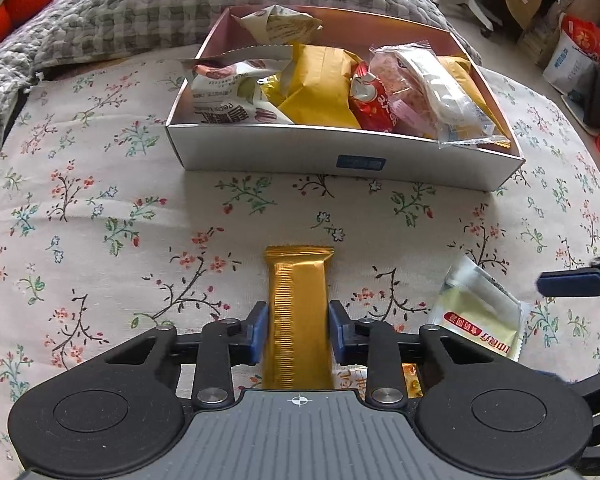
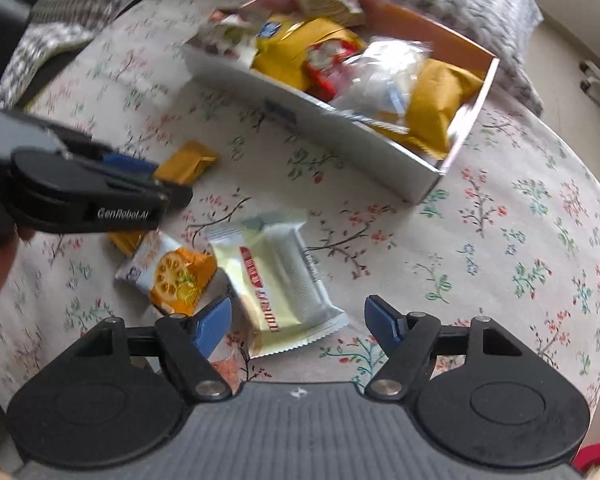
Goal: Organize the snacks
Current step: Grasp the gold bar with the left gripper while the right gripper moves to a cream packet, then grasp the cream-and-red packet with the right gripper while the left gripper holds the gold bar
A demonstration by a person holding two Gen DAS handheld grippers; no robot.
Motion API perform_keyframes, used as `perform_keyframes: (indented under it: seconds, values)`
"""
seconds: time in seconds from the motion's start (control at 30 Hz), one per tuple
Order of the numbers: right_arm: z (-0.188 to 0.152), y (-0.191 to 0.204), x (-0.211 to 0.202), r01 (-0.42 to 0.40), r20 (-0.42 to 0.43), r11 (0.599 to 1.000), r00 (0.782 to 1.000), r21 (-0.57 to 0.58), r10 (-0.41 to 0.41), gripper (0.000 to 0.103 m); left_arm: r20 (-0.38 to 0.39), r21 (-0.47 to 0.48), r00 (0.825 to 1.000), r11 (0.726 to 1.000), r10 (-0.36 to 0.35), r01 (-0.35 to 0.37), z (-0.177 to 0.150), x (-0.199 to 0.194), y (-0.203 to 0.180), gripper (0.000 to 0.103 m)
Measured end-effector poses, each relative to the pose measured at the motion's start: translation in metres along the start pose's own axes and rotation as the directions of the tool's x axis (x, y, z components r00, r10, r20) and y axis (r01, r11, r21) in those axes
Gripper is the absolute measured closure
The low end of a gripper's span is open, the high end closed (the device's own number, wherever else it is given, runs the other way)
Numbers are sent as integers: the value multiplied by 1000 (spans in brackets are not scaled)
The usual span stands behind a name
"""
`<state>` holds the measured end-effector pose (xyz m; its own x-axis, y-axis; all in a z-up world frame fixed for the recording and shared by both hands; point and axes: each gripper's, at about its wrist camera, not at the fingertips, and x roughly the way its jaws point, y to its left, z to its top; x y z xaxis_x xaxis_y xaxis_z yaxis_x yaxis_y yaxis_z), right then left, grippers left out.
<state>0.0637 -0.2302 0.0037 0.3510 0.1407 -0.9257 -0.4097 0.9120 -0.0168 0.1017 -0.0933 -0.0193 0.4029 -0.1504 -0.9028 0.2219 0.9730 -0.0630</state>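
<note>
Two hand-held grippers are at work over a surface covered with a flowered cloth [image 1: 100,208]. The left hand-held gripper [image 1: 298,332] has its blue pads pressed against both long sides of a gold snack bar [image 1: 298,312], clamped on it, with the bar pointing straight ahead toward the box; from the right wrist view the bar's far end sticks out past the pads, though whether it is lifted off the cloth or still resting on it is hard to say. The right hand-held gripper [image 2: 298,322] has its jaws spread wide apart, holding nothing, and it sits just over the near end of a pale yellow wafer packet [image 2: 276,280] lying flat on the cloth with red lettering across it. Just left of that packet lies an orange packet [image 2: 176,276] printed with a round biscuit, touching or nearly touching it, and another small gold wrapper [image 2: 126,240] peeks out from under the left tool. Farther back stands a white cardboard box [image 1: 260,152], open at the top and already heaped with snacks: a white nut bag [image 1: 228,96] at its left end, a yellow pouch [image 1: 320,84] in the middle, a red wrapped sweet [image 1: 372,100] beside that, and a clear packet with a pink cake [image 1: 420,88] leaning over the right part. Behind the box is a grey checked quilt [image 1: 140,8].
</note>
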Motion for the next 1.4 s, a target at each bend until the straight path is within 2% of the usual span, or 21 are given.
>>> perform_keyframes:
  seconds: [0.3,0.53,0.6,0.63,0.7,0.8,0.93,1.4]
  values:
    - [5,15,4,6,31,997,1000,-71,-4,39,37,19,999,1000,-5,4,3,-10,-1,76]
    - [4,10,9,11,39,998,999,-61,-9,43,68,43,998,999,8,-11,5,-17,-4,76]
    - [3,14,15,13,27,997,1000,-74,-11,49,72,46,997,999,10,-13,5,-17,-5,76]
    - [3,16,18,23,25,996,999,-86,-21,49,72,47,997,999,9,-13,5,-17,-5,76]
    - [5,17,17,9,30,996,1000,-87,-6,56,72,47,997,999,8,-11,5,-16,-5,76]
    - [8,18,16,-9,20,997,1000,-80,10,59,74,44,997,999,5,-8,5,-17,-4,76]
    - [9,21,11,-29,23,996,999,-87,31,59,81,37,997,999,-2,-1,6,-20,-2,76]
    - [18,11,-21,-61,133,998,989,-2,61,59,126,-2,991,999,-40,41,15,-40,8,76]
